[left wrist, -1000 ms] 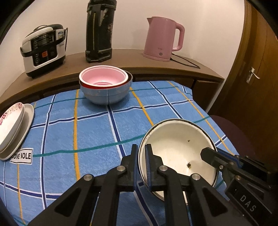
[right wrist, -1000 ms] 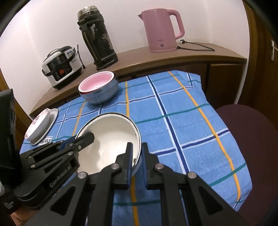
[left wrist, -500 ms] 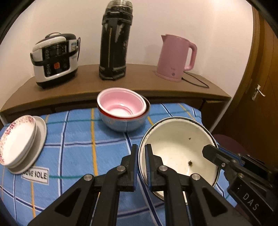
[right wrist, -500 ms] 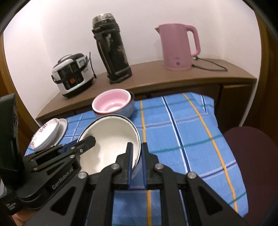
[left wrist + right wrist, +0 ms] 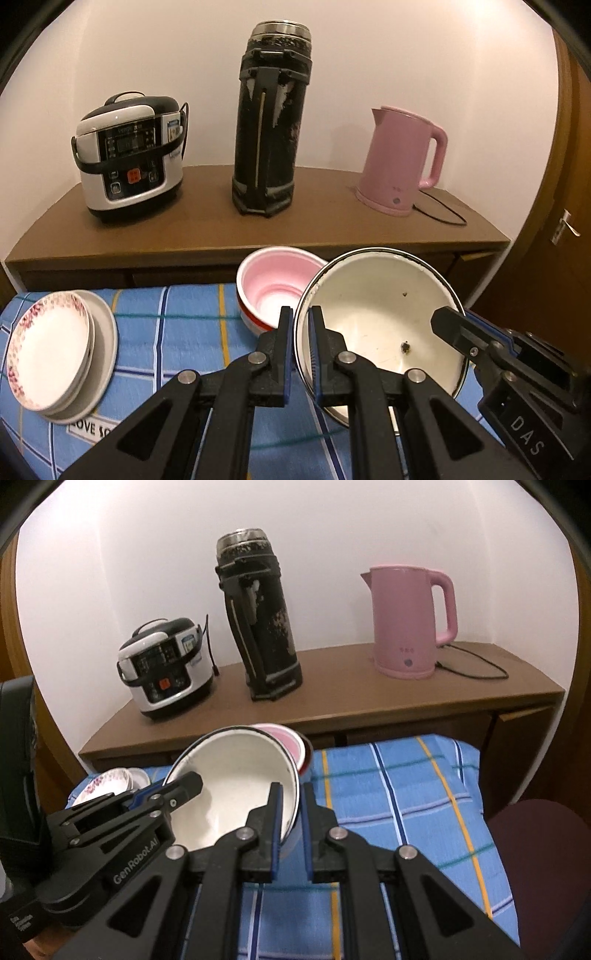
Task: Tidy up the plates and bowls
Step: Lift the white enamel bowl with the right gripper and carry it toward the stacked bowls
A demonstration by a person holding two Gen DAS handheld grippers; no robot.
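A large white enamel bowl (image 5: 380, 325) with a dark rim hangs above the blue checked tablecloth (image 5: 177, 332). My left gripper (image 5: 298, 314) is shut on its left rim, and my right gripper (image 5: 291, 794) is shut on its right rim. In the right wrist view the white enamel bowl (image 5: 232, 782) is tilted, and the left gripper's fingers (image 5: 184, 786) reach over its far side. Just behind it stands a stack of bowls with a pink bowl (image 5: 273, 291) on top. A stack of plates (image 5: 55, 350) with a flowered rim lies at the left.
A brown sideboard (image 5: 207, 232) behind the table carries a rice cooker (image 5: 129, 155), a tall black flask (image 5: 269, 133) and a pink kettle (image 5: 402, 158) with its cord. A dark red chair seat (image 5: 535, 856) is at the table's right. A wooden door (image 5: 569, 221) stands at the far right.
Both grippers have lifted the white bowl off the cloth and carried it towards the stacked pink bowl. The sideboard and its appliances now look nearer and larger.
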